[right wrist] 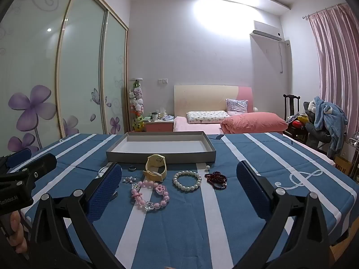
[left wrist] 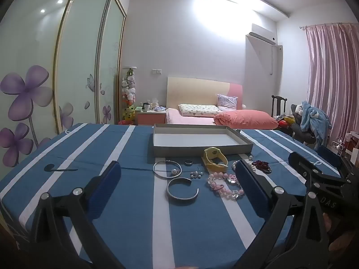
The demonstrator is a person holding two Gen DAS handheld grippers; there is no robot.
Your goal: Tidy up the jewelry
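A shallow grey tray (left wrist: 202,151) (right wrist: 161,155) lies empty at the far middle of the striped blue table. In front of it lie a yellow watch (left wrist: 215,159) (right wrist: 155,167), a silver cuff (left wrist: 182,196), a thin bangle with a pearl (left wrist: 167,169), a small ring (left wrist: 189,162) (right wrist: 132,168), earrings (left wrist: 197,174) (right wrist: 129,180), a pink bead bracelet (left wrist: 224,185) (right wrist: 149,194), a pearl bracelet (right wrist: 187,181) and a dark red bead bracelet (left wrist: 261,166) (right wrist: 216,179). My left gripper (left wrist: 179,179) and right gripper (right wrist: 179,179) hover open and empty, short of the jewelry.
The table is covered by a blue cloth with white stripes (left wrist: 161,224) (right wrist: 213,224). A bed (left wrist: 224,116), a nightstand (left wrist: 150,114), wardrobe doors (left wrist: 78,67) and a chair with clothes (right wrist: 325,121) stand beyond the table.
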